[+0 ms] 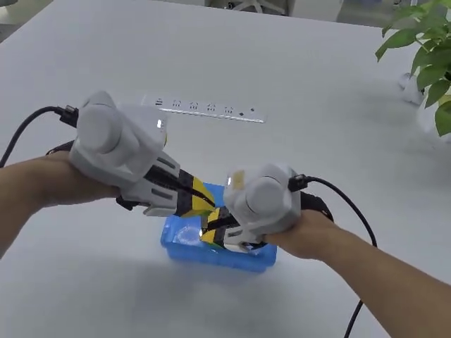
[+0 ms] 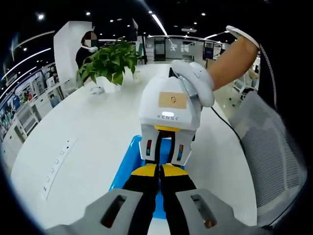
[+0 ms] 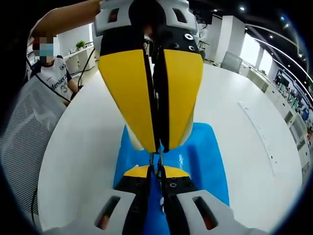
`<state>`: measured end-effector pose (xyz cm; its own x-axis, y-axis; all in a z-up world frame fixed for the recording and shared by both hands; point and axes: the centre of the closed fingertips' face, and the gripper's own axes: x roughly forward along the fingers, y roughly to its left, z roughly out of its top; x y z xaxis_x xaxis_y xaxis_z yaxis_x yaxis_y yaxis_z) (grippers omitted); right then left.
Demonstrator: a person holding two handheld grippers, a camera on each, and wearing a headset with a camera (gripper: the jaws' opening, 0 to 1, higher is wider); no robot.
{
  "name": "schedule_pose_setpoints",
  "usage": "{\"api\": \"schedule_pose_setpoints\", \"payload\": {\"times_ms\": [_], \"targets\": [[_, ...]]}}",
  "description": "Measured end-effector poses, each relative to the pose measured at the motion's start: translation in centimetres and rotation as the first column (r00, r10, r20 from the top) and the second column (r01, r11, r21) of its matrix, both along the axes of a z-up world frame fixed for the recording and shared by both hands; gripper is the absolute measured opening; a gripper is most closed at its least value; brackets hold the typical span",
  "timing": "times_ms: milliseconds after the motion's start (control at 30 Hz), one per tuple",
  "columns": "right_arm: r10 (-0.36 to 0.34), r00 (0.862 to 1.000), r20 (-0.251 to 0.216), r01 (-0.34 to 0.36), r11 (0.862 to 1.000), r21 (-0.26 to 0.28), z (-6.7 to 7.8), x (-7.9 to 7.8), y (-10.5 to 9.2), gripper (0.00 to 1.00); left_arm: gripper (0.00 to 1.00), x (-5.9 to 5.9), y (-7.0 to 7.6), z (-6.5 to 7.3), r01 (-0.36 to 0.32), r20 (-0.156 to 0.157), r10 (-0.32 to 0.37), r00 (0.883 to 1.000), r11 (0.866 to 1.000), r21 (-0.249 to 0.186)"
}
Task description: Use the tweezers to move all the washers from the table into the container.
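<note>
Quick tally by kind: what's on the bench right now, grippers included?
Handheld white two-jaw grippers: 2 (left gripper, right gripper)
Blue plastic container: 1
White power strip: 1
Green leafy plant: 1
Total: 5

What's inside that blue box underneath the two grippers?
Where the blue box shows, its floor looks bare and glossy. The left hand-held gripper and right hand-held gripper meet over its middle and cover it, so I cannot tell whether washers lie there.
</note>
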<state>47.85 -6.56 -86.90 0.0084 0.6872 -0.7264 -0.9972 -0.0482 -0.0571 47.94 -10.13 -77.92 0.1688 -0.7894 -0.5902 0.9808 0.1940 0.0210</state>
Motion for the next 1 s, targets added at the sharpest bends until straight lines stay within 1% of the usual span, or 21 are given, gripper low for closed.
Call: {"api": "schedule_pose_setpoints", "payload": {"times_ms": [133, 300, 600, 767, 833, 867, 1000], "targets": [[0.004, 1.000, -0.005, -0.004, 1.000, -0.005, -0.4, 0.0, 0.0, 0.10, 0.05, 0.0, 0.0, -0.3, -0.003, -0.008, 0.003, 1.000, 1.000, 0.001], [0.005, 1.000, -0.007, -0.005, 1.000, -0.004, -0.4, 0.0, 0.0, 0.11, 0.05, 0.1, 0.0, -0.4, -0.008, -0.009, 0.008, 1.000, 1.000, -0.007], [0.009, 1.000, 0.003, -0.009, 1.000, -0.008, -0.4, -0.1, 0.0, 0.11, 0.05, -0.1, 0.0, -0.3, -0.004, 0.000, 0.004, 1.000, 1.000, 0.001], [0.010, 1.000, 0.013, -0.010, 1.000, -0.001, 0.1, 0.0, -0.1, 0.11, 0.05, -0.1, 0.1, 0.2, -0.007, 0.010, 0.007, 1.000, 1.000, -0.002], [0.010, 1.000, 0.020, -0.010, 1.000, 0.002, 0.5, 0.0, 0.0, 0.11, 0.05, -0.1, 0.1, 0.6, -0.008, 0.018, 0.008, 1.000, 1.000, -0.003], [0.009, 1.000, 0.022, -0.009, 1.000, 0.005, 0.7, 0.0, 0.0, 0.11, 0.05, -0.1, 0.1, 0.8, -0.007, 0.026, 0.007, 1.000, 1.000, 0.000], [0.005, 1.000, 0.029, -0.005, 1.000, 0.016, 1.4, -0.1, 0.0, 0.11, 0.05, -0.3, 0.1, 1.6, -0.003, 0.040, 0.003, 0.999, 1.000, 0.006]]}}
